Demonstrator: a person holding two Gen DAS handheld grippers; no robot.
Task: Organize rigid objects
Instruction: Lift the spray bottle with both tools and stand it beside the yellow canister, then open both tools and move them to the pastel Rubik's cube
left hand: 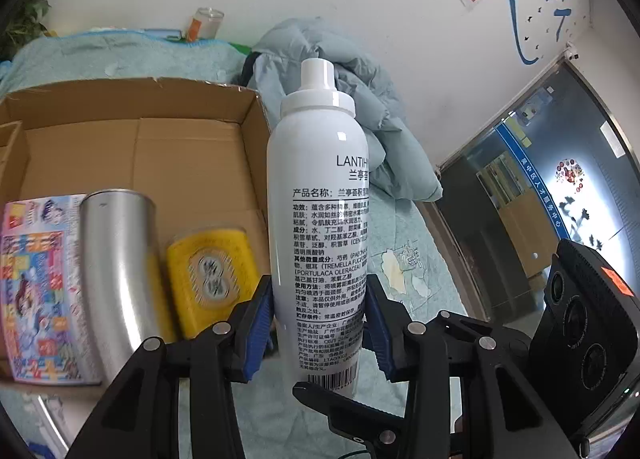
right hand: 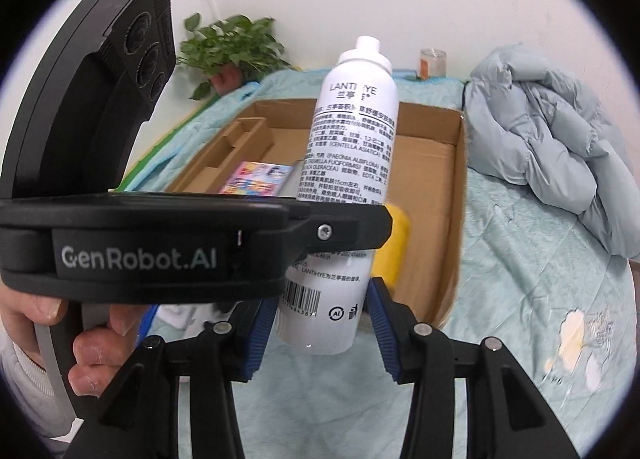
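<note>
Clamping the white spray bottle (left hand: pixel 318 219) low on its body, the left gripper (left hand: pixel 318 323) has its blue pads pressed against both sides, holding it upright. From the right wrist view the right gripper (right hand: pixel 320 323) brackets the bottle's base, half open; whether its pads truly press is hard to tell. The bottle looks stiff, light and glossy, so likely slippery; a hold on the straight wall, not the tapered shoulder or cap, seems safest. Beyond and left of the left gripper sits the cardboard box (left hand: pixel 160 147), holding a steel tumbler (left hand: pixel 116 259), a yellow pack (left hand: pixel 212 271) and a colourful box (left hand: pixel 36 291).
</note>
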